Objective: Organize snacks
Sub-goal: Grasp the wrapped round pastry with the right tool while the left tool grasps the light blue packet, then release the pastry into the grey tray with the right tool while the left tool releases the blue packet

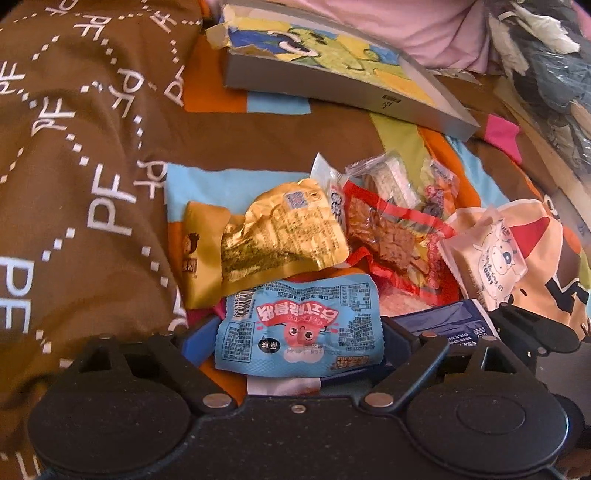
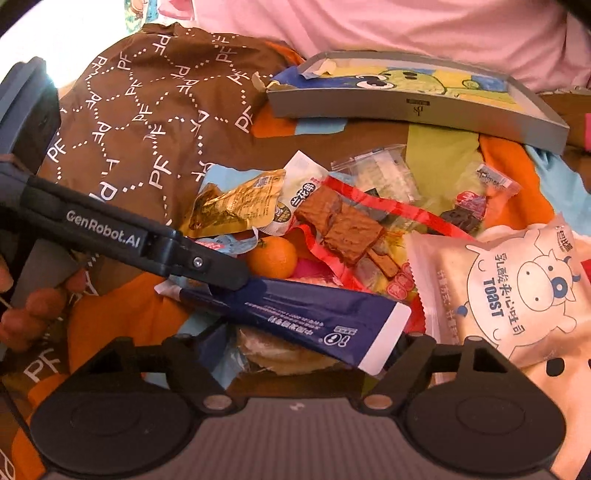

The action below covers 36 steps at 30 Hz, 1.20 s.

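Note:
A pile of snacks lies on a patterned bedspread (image 1: 92,258). My left gripper (image 1: 299,332) is open, with a light-blue packet (image 1: 299,321) lying between its fingers and reaching both of them. Behind it are a gold packet (image 1: 280,236), a red packet of brown slices (image 1: 391,236) and a toast packet (image 1: 491,266). My right gripper (image 2: 306,347) is open over a navy packet (image 2: 314,314) that lies slanted across a round pale cake (image 2: 280,356). The left gripper's finger (image 2: 207,264) rests on the navy packet's left end. A tangerine (image 2: 273,256) sits mid-pile.
A shallow grey box (image 1: 369,99) with a cartoon picture inside lies beyond the pile, in front of pink bedding (image 2: 369,26). Clear-wrapped sweets (image 2: 384,170) sit at the pile's far side. A hand (image 2: 26,314) holds the left gripper. Dark clothing (image 1: 546,66) is heaped at far right.

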Motion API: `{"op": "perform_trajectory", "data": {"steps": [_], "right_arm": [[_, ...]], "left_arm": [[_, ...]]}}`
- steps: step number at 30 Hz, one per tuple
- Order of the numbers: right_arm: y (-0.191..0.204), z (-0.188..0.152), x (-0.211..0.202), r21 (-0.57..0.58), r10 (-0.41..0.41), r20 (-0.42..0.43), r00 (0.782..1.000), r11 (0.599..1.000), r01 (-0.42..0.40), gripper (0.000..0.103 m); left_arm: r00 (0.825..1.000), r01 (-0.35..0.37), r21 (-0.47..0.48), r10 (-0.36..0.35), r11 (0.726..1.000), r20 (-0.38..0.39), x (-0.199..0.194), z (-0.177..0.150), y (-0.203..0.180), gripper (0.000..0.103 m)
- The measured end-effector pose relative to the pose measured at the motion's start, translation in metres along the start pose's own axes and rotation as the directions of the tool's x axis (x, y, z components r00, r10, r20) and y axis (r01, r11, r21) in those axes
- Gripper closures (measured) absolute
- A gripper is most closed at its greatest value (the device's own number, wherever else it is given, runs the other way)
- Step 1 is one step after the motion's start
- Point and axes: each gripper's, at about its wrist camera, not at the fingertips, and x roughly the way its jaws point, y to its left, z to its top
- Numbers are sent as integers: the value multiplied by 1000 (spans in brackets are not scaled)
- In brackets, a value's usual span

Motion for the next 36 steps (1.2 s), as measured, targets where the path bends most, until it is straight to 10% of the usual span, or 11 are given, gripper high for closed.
{"op": "perform_trajectory", "data": {"steps": [20,36], "right_arm": [[21,-9,-35,-114,-139,-20,990,984,136,27],[30,-16,-79,-332,-414,181,892,828,452,27]], "left_arm": [[1000,22,4,-22,1000,-4,-22,-17,-12,14],[994,37,-12,-36,999,107,-68,-36,-28,14]]}}
